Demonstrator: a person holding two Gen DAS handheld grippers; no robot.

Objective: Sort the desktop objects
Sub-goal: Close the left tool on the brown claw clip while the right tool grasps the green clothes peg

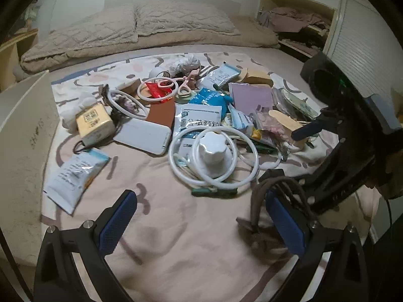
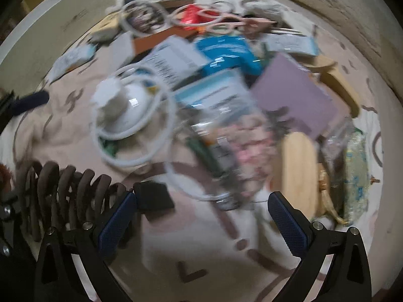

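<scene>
Sorting looks barely started: nearly everything sits in one mixed heap on the patterned pink bedsheet (image 1: 176,226), no separate groups visible.

Landmark: white plastic ridged-knob lid (image 1: 212,151), ringed by loops of white flexible tubing (image 1: 248,176). Behind it lies a white printed medicine sachet (image 1: 199,120), then a blue foil packet (image 1: 210,97) and pink plastic scissors (image 1: 185,85) farther back. Left of the lid: a flat white rectangular case (image 1: 144,136), a yellow-labelled tissue pack (image 1: 94,123), and a pale blue sachet (image 1: 75,176) lying apart at the heap's near-left edge. Right of the lid: a lilac paper sheet (image 1: 252,95) and a light wooden spatula stick (image 1: 284,120).

The dark brown coiled hair-tie bundle (image 1: 272,191) lies near-right of the lid, close to the left tongs' right pad; contact unclear.

Left tongs (image 1: 201,226) are spread wide, empty, over bare sheet in front of the lid. Right tongs (image 2: 201,219) likewise wide and empty, right of the lid; that view is motion-blurred, detail poor.

Remaining, by my judgement: essentially all of it, with sachets, rings, paper and tools to be separated.
</scene>
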